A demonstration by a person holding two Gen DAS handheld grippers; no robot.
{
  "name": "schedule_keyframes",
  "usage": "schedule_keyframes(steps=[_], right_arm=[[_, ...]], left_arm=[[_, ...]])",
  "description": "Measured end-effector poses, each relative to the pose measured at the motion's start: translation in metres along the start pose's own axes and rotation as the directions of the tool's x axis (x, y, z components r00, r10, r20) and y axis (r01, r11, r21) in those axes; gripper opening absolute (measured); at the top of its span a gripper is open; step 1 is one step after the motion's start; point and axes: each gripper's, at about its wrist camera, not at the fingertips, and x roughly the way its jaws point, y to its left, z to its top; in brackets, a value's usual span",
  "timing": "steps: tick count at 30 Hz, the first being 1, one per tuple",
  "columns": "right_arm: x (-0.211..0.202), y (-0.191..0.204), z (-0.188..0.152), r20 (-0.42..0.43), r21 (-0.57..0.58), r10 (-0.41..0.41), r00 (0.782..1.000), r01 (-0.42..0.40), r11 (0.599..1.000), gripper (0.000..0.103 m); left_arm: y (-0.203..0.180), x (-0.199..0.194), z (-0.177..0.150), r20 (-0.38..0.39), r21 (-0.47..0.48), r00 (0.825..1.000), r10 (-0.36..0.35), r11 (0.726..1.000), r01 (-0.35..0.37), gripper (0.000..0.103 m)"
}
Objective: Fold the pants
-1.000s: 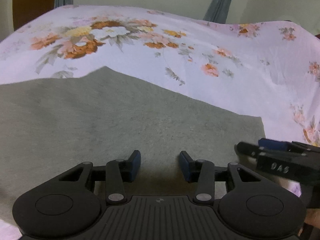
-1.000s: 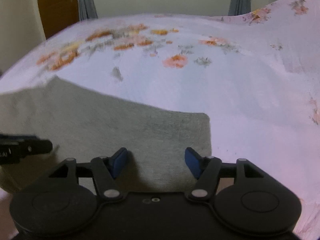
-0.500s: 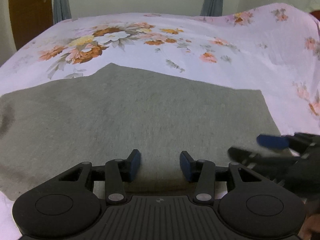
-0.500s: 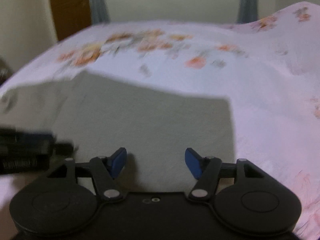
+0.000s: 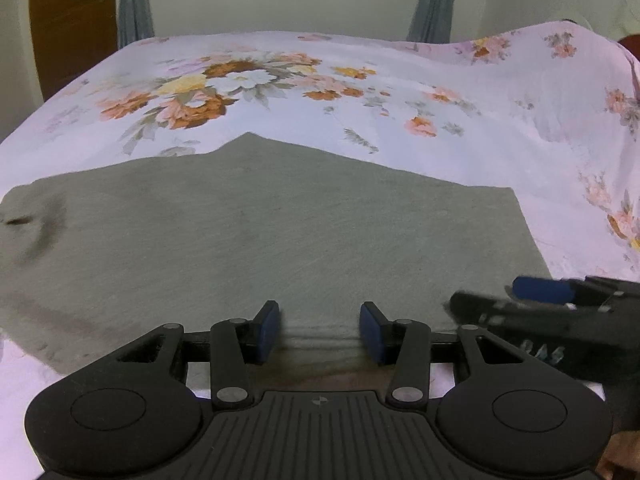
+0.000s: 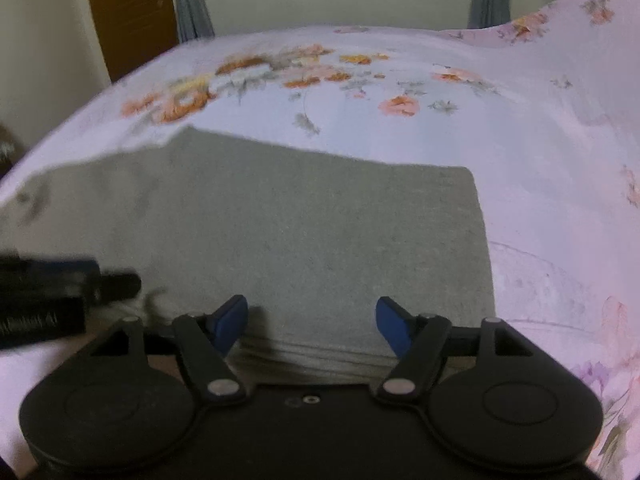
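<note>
Grey-green pants (image 5: 280,232) lie folded flat on a floral bed sheet (image 5: 400,80); the right wrist view shows the pants (image 6: 320,232) too. My left gripper (image 5: 320,322) is open over their near edge, and the cloth's layered hem lies under the gap, untouched by the pads. My right gripper (image 6: 312,314) hovers above the near right corner, jaws opening, with stacked fabric edges below and nothing pinched. Each gripper shows in the other's view: the right gripper (image 5: 540,304) at the right, the left gripper (image 6: 60,284), blurred, at the left.
The bed sheet rises into a hump (image 5: 560,48) at the far right. Behind the bed are a pale wall, grey curtains (image 5: 134,4) and a brown wooden door (image 5: 72,20) at the left.
Both grippers have drawn back from the pants, so more of the cloth and the room behind shows. The right jaws stand wider apart. The pants lie still.
</note>
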Motion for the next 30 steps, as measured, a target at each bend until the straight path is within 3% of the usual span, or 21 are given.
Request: schedule_keyframes(steps=[7, 9, 10, 16, 20, 23, 27, 30], right_arm=[[-0.005, 0.035, 0.008, 0.023, -0.057, 0.041, 0.999, -0.04, 0.998, 0.073], [0.003, 0.047, 0.006, 0.005, -0.08, 0.044, 0.999, -0.044, 0.996, 0.073], [0.005, 0.052, 0.005, 0.005, -0.084, 0.049, 0.999, -0.049, 0.995, 0.072], [0.013, 0.07, 0.015, 0.037, -0.067, 0.066, 0.997, -0.064, 0.996, 0.068], [0.026, 0.085, 0.021, 0.018, -0.1, 0.053, 0.998, -0.051, 0.994, 0.068], [0.049, 0.091, 0.013, -0.073, -0.109, 0.047, 0.996, -0.055, 0.993, 0.067], [0.051, 0.089, 0.009, -0.055, -0.087, 0.055, 0.997, -0.06, 0.994, 0.069], [0.052, 0.087, 0.009, -0.055, -0.087, 0.065, 0.996, -0.07, 0.994, 0.07]], left_arm=[[0.051, -0.023, -0.003, 0.029, -0.088, 1.0, 0.009, 0.996, -0.007, 0.047], [0.074, -0.028, -0.007, 0.026, -0.134, 0.999, 0.02, 0.991, -0.016, 0.065], [0.086, -0.031, -0.009, 0.028, -0.163, 0.999, 0.035, 0.986, -0.03, 0.08], [0.152, -0.05, -0.02, 0.04, -0.273, 0.995, 0.096, 0.959, -0.081, 0.083], [0.201, -0.049, -0.026, 0.015, -0.411, 0.992, 0.126, 0.905, -0.109, 0.083], [0.229, -0.042, -0.037, -0.006, -0.506, 0.991, 0.133, 0.854, -0.118, 0.083], [0.251, -0.027, -0.052, -0.017, -0.599, 0.995, 0.097, 0.796, -0.088, 0.083], [0.264, -0.014, -0.063, -0.02, -0.674, 0.998, 0.053, 0.737, -0.052, 0.083]])
